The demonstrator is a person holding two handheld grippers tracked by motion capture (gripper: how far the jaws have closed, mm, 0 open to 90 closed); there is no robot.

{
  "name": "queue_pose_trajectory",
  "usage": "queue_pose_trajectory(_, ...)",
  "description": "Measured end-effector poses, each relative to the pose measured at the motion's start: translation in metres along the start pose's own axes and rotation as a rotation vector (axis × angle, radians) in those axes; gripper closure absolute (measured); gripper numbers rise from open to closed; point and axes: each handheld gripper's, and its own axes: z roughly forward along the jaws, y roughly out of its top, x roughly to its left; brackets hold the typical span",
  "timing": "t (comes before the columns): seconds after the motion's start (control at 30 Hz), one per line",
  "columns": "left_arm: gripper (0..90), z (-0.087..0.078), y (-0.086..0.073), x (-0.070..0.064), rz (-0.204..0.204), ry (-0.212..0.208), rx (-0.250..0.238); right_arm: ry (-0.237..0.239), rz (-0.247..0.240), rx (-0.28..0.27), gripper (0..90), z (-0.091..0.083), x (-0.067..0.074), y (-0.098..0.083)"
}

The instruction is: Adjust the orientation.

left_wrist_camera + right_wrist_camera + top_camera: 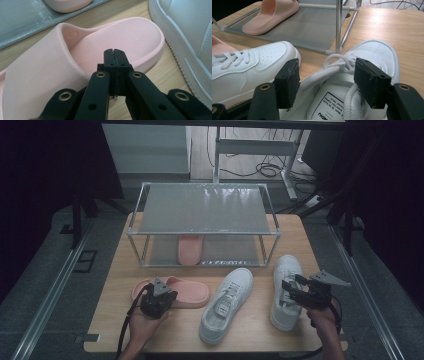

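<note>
left hand-held gripper (115,53) closed over pink slipper (120,40); right hand-held gripper (327,75) open.

A wooden desk (115,320) is surrounded by grey floor (45,285); cables (265,170) are strewn beyond, in dim light.

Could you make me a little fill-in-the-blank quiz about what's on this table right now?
1. One pink slipper sits on the rack's ____ shelf.
2. The left gripper's jaws are ____ over the other pink slipper.
3. The right gripper hovers with jaws ____ over a white sneaker.
4. The table holds ____ white sneakers.

Missing words: bottom; shut; open; two
</note>
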Motion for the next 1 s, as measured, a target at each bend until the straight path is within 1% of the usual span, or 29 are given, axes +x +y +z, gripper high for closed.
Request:
queue_pose_trajectory(0.17,90.0,-0.002,-0.002,0.000,0.003,0.010,0.002,0.000,-0.001,0.000,37.6,0.000,0.000,0.000)
queue_pose_trajectory(0.23,90.0,-0.003,-0.003,0.002,0.002,0.022,0.002,0.001,0.002,-0.001,37.7,0.000,0.000,0.000)
queue_pose_trajectory(0.5,90.0,-0.011,-0.010,0.014,-0.009,0.041,0.010,0.002,0.002,-0.001,37.7,-0.001,0.000,0.000)
queue_pose_trajectory(0.8,90.0,-0.026,-0.024,0.027,-0.023,0.049,0.023,0.000,0.003,-0.001,37.7,-0.001,0.000,0.000)
queue_pose_trajectory(1.0,90.0,-0.038,-0.035,0.035,-0.042,0.039,0.028,-0.001,0.001,-0.001,37.7,-0.001,-0.001,0.000)
